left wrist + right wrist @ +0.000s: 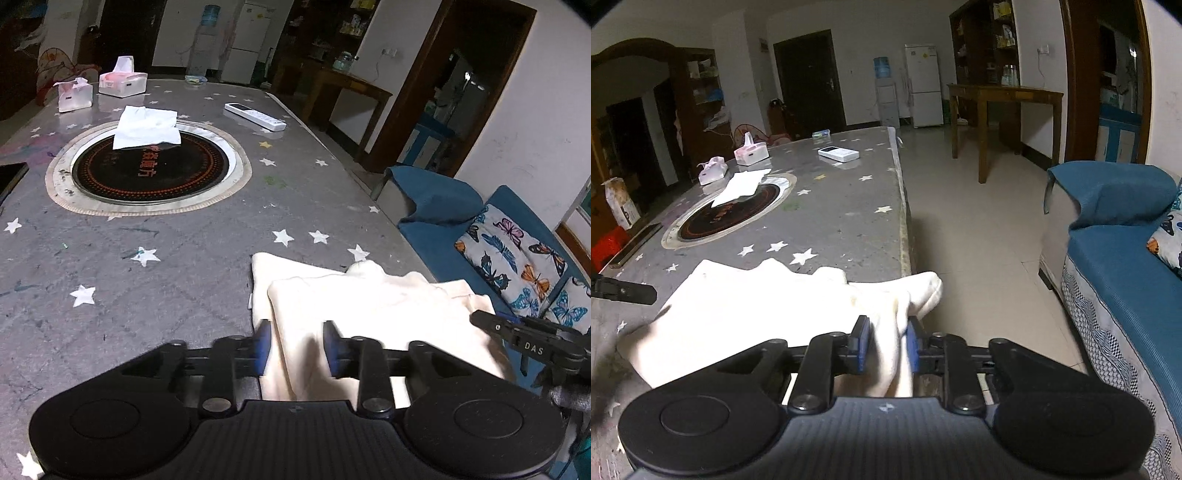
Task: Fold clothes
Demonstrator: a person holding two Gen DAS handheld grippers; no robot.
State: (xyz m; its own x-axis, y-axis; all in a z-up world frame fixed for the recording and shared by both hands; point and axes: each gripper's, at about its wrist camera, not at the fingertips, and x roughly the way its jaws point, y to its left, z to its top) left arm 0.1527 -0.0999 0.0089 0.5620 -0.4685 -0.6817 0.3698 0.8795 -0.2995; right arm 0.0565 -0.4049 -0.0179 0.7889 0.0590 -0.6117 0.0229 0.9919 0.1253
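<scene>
While the left tongs (pixel 295 345) stand apart, the cream garment (pixel 369 314) lies folded on the near right corner of the grey star-printed worktop (pixel 166 266), its cloth passing between the blue pads untouched; the right tongs (pixel 517 332) show at its far edge. Beyond sit a round black burner (pixel 151 170), tissue boxes (pixel 122 79) and a remote (pixel 255 116)

From the right wrist, the right tongs (pixel 886 345) stand slightly apart around a bunched fold of the garment (pixel 757 306), which hangs over the worktop (pixel 842 214) edge above a tiled floor (pixel 979 221), near a blue sofa (pixel 1119 258)
</scene>
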